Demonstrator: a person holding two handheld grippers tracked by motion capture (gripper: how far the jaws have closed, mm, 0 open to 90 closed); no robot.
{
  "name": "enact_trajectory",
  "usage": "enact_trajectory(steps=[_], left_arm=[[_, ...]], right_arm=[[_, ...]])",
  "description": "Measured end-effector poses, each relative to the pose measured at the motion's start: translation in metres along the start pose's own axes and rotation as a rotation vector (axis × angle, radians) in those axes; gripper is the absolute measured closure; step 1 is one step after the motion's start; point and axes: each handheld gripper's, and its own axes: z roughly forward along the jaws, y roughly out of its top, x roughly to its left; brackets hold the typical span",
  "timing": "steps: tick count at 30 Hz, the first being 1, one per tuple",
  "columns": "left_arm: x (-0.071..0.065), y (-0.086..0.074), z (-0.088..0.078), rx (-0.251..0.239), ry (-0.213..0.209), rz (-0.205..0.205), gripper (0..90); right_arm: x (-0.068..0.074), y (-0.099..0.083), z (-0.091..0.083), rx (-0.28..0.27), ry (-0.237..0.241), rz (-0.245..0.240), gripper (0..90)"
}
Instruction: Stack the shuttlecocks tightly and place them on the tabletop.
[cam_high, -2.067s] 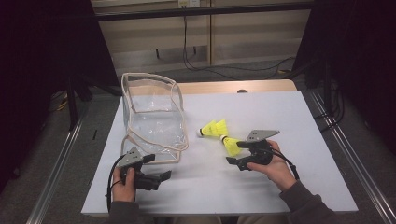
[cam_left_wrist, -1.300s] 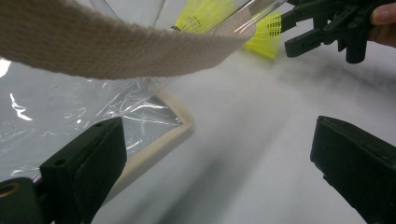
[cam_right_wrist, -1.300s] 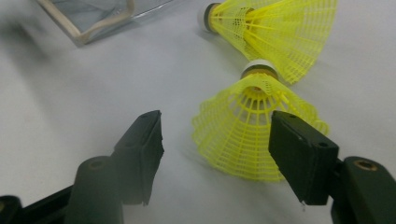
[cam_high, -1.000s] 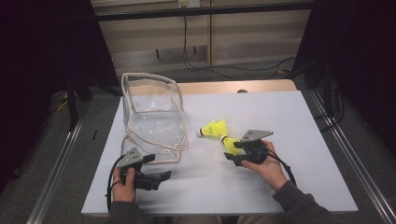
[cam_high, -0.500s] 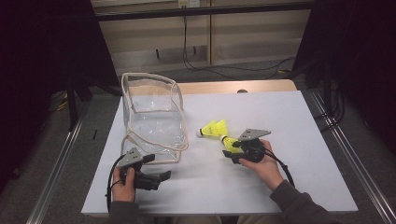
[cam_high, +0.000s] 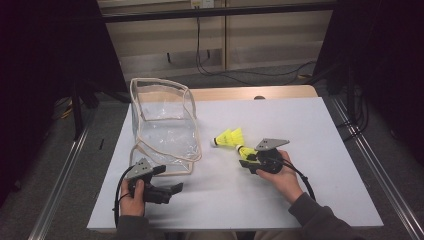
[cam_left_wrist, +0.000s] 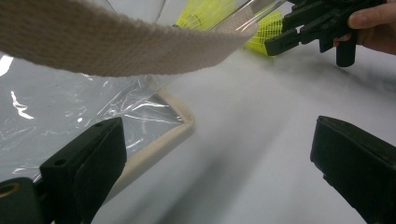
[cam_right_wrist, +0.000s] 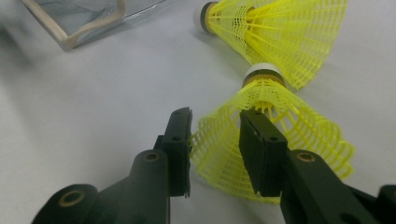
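From the high view, the right gripper (cam_high: 248, 161) sits at the skirt of the nearer yellow shuttlecock (cam_high: 245, 151), which lies on the white bench (cam_high: 325, 150) touching a second shuttlecock (cam_high: 229, 138). The left gripper (cam_high: 172, 191) rests near the clear pouch (cam_high: 162, 125), jaws apart and holding nothing.

In the left gripper view, its jaws stand wide, with the pouch's cream webbing trim (cam_left_wrist: 116, 46) above and the bare bench between them.

In the right gripper view, the jaws have just been closing and now pinch the nearer shuttlecock's (cam_right_wrist: 271, 135) mesh skirt; its cork points toward the second shuttlecock (cam_right_wrist: 280, 32).
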Motion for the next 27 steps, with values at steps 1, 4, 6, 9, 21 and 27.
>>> enact_trajectory(steps=[1, 4, 6, 9, 21, 27], left_arm=[[0.000, 0.000, 0.000, 0.000, 0.000, 0.000, 3.6], [0.000, 0.000, 0.000, 0.000, -0.001, 0.001, 3.6], [0.000, 0.000, 0.000, 0.000, 0.002, 0.000, 3.6], [0.000, 0.000, 0.000, -0.002, 0.002, -0.003, 3.6], [0.000, 0.000, 0.000, -0.002, 0.001, 0.000, 3.6], [0.000, 0.000, 0.000, -0.002, 0.003, 0.000, 3.6]], right_arm=[[0.000, 0.000, 0.000, -0.001, 0.001, 0.002, 67.6], [-0.001, 0.000, -0.001, -0.002, 0.005, 0.007, 73.0], [-0.001, 0.000, -0.002, 0.001, 0.008, 0.011, 75.7], [-0.001, -0.001, -0.005, 0.003, 0.016, 0.009, 77.9], [-0.004, -0.005, -0.018, -0.002, 0.051, 0.009, 89.2], [-0.006, -0.004, -0.020, -0.027, 0.034, 0.022, 82.2]])
